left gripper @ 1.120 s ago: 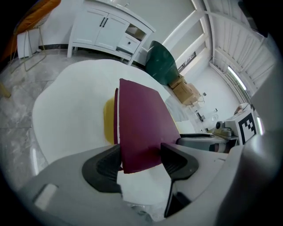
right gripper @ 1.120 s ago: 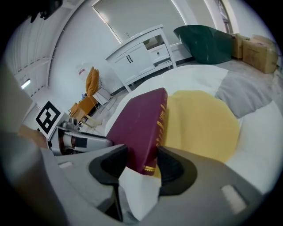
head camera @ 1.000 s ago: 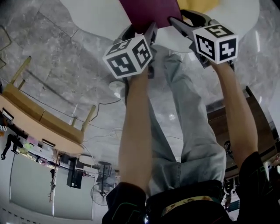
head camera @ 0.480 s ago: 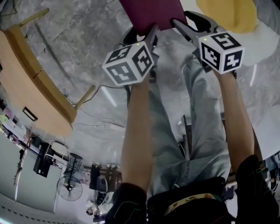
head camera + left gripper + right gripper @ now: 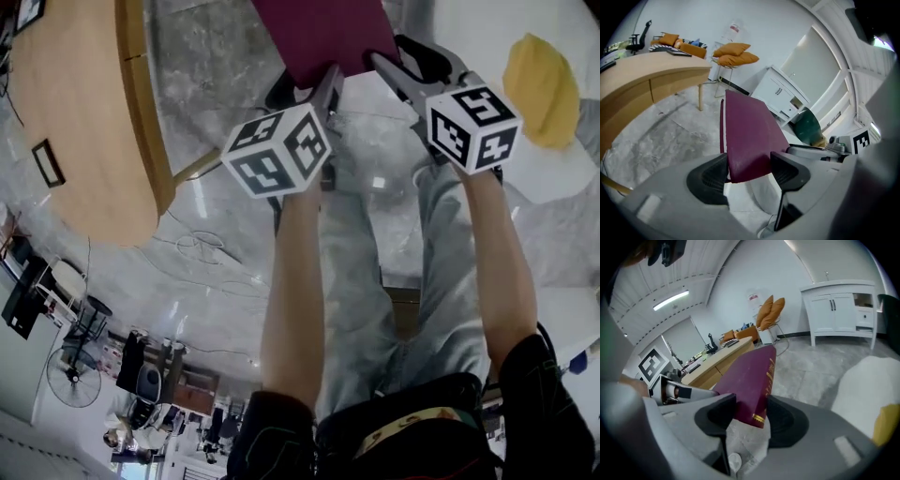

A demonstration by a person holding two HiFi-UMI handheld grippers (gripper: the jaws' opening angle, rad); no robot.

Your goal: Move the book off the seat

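A maroon hardback book [image 5: 323,37] is held up in the air between both grippers. My left gripper [image 5: 326,80] is shut on its near left edge, and my right gripper [image 5: 382,64] is shut on its near right corner. In the left gripper view the book [image 5: 750,133] stands upright, with the left gripper [image 5: 750,171] pressing a pad on each cover. In the right gripper view the gilt-lettered spine of the book [image 5: 752,376] faces the camera, clamped low down by the right gripper [image 5: 752,418]. The book's far end runs out of the head view.
A curved wooden desk [image 5: 84,122] is at the upper left. At the right, a yellow cushion [image 5: 539,89] lies on a white seat [image 5: 562,178]. Ahead are a chair with orange cushions [image 5: 733,54] and a white cabinet [image 5: 780,91]. Grey marble floor [image 5: 216,253] lies below.
The view has swung round: the desk has moved from the lower left to the upper left, and the yellow cushion has slid right and down. Both grippers hold the book as before.
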